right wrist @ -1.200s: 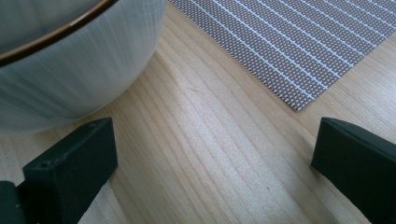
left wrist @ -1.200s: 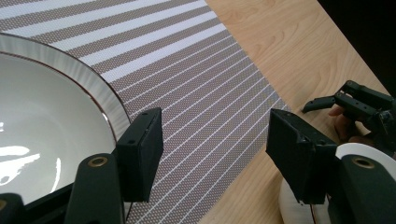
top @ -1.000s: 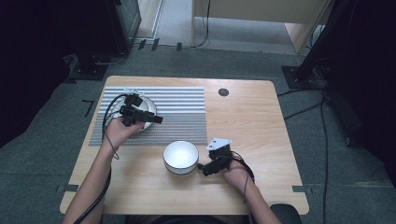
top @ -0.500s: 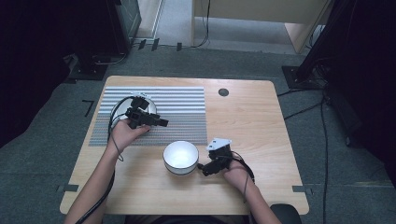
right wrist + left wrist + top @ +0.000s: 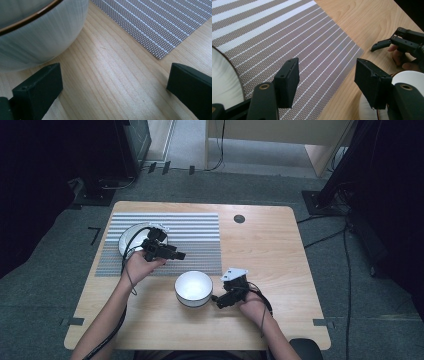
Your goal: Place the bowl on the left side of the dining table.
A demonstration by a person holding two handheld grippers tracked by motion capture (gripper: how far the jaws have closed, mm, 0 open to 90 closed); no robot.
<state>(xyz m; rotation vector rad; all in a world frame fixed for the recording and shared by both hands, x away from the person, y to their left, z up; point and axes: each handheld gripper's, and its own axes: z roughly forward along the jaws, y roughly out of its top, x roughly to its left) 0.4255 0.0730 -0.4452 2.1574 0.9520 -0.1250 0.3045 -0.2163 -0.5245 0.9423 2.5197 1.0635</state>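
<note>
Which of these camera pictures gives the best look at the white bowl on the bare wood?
The high view: the whole bowl shows there, round, upright, empty, beside the striped mat. The right gripper view catches just part of its wall and dark rim; the left gripper view, a slice of its rim.

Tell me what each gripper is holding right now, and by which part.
Nothing is held. The left gripper is open above the striped mat, and the right gripper is open over bare table beside the bowl.
</note>
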